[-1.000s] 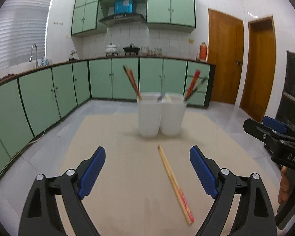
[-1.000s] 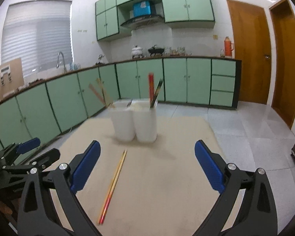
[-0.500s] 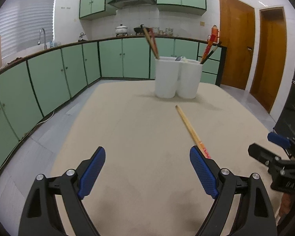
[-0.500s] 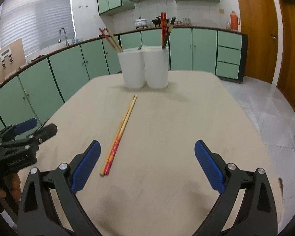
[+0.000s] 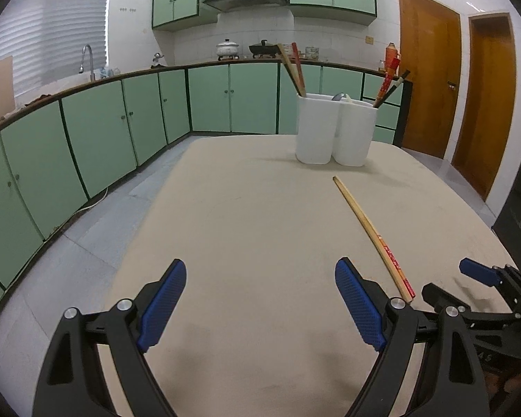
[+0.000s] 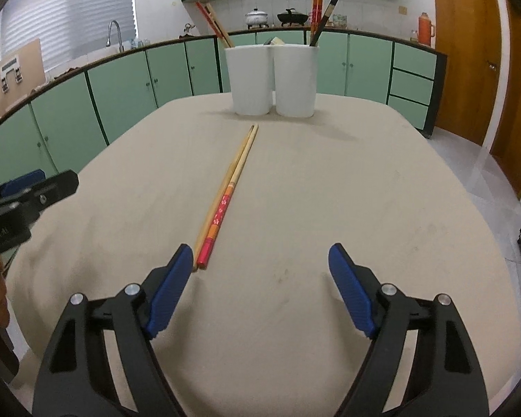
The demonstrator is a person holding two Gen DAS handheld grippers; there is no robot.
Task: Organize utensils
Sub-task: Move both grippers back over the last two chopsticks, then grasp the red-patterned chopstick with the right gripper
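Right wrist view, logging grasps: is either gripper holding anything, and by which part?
Nothing is held. The right gripper and left gripper are open; the red-ended wooden chopsticks lie on the table.

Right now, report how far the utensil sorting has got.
Done: chopsticks already stand in both white cups. In hand: nothing; left gripper and right gripper are open and empty. Left: one pair of chopsticks lies on the table, beside the right gripper's left finger.

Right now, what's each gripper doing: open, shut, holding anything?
Left gripper: open, holding nothing, above the bare table.
Right gripper: open, holding nothing; the chopsticks lie on the table, their red ends by its left finger.
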